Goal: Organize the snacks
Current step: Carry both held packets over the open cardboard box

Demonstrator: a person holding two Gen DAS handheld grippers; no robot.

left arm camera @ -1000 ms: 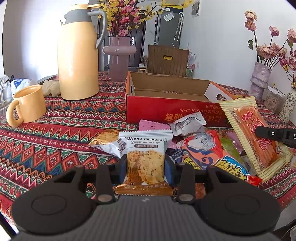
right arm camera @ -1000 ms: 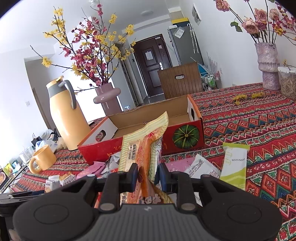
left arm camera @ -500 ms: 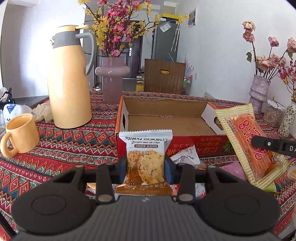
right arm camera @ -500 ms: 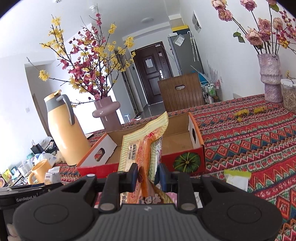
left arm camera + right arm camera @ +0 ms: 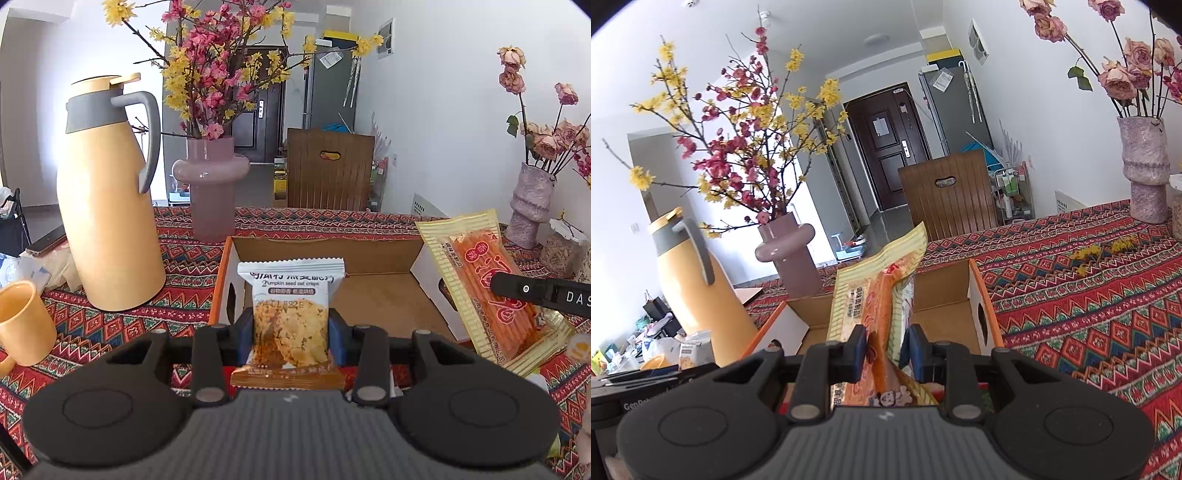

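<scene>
our left gripper (image 5: 291, 338) has its fingers (image 5: 245, 338) closed on the sides of a small white packet of pumpkin seed oat crisps (image 5: 290, 325), held upright with its printed face toward the camera. the packet hangs in front of an open, shallow cardboard box with an orange-red outer wall (image 5: 373, 295), and the part of the box floor we can see is bare brown card.

our right gripper (image 5: 885, 352) has its fingers (image 5: 857, 350) pinched on a long yellow-edged packet of orange snack sticks (image 5: 877, 295), gripped near its lower end so the rest stands up and leans slightly right. in the left wrist view the same long packet (image 5: 487, 291) sits tilted at the right end of the box, with a black finger (image 5: 532, 291) of the right gripper across it. from the right wrist view the box (image 5: 945, 295) lies just beyond the packet, its white end wall with an oval cut-out on the right.

the box rests on a table covered in a red patterned woven cloth (image 5: 177, 295). to the left of the box stand a tall tan thermos jug with a grey handle (image 5: 110, 206) and a tan mug (image 5: 22, 325) near the left edge. behind the box is a mauve vase holding pink and yellow blossom branches (image 5: 212, 184). a pale textured vase of dried roses (image 5: 532, 206) stands at the far right.
</scene>
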